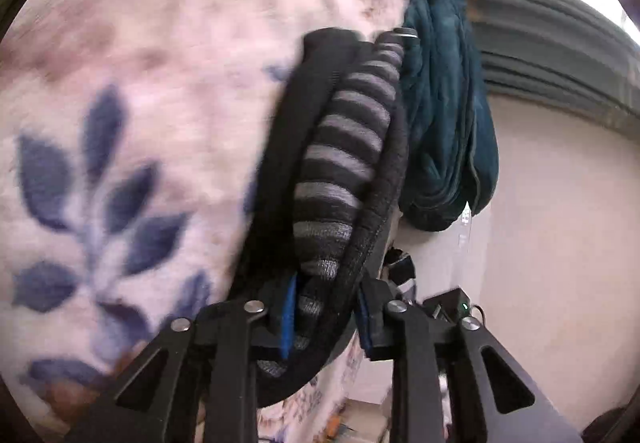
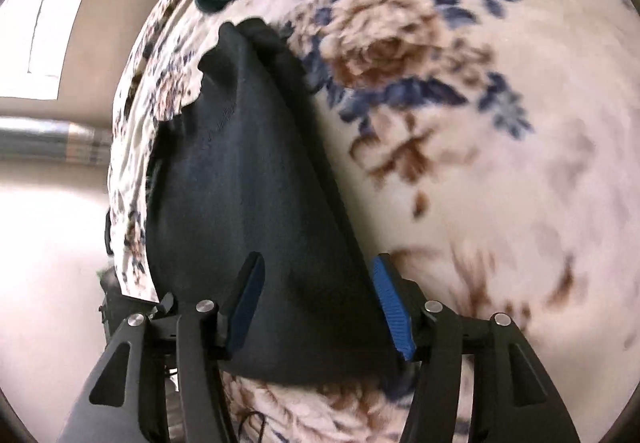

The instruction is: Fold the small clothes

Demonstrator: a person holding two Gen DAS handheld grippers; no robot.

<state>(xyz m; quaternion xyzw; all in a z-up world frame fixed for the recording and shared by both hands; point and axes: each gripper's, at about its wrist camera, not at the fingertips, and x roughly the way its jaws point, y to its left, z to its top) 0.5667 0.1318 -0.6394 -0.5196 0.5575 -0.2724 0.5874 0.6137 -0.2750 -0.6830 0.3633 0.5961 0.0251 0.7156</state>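
Left wrist view | left tool (image 1: 326, 317) pinched on striped sock (image 1: 344, 147) above floral blanket (image 1: 140, 103) | right tool (image 2: 318, 301) spread around dark garment (image 2: 256, 179) | folding judged unfinished; teal garment (image 1: 444, 115) untouched

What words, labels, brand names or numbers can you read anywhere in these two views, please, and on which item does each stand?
None: no text can be read in either view.
The striped sock, black garment, teal cloth and floral blanket bear only patterns or plain fabric.
The pale tag under the teal cloth is too small to read.
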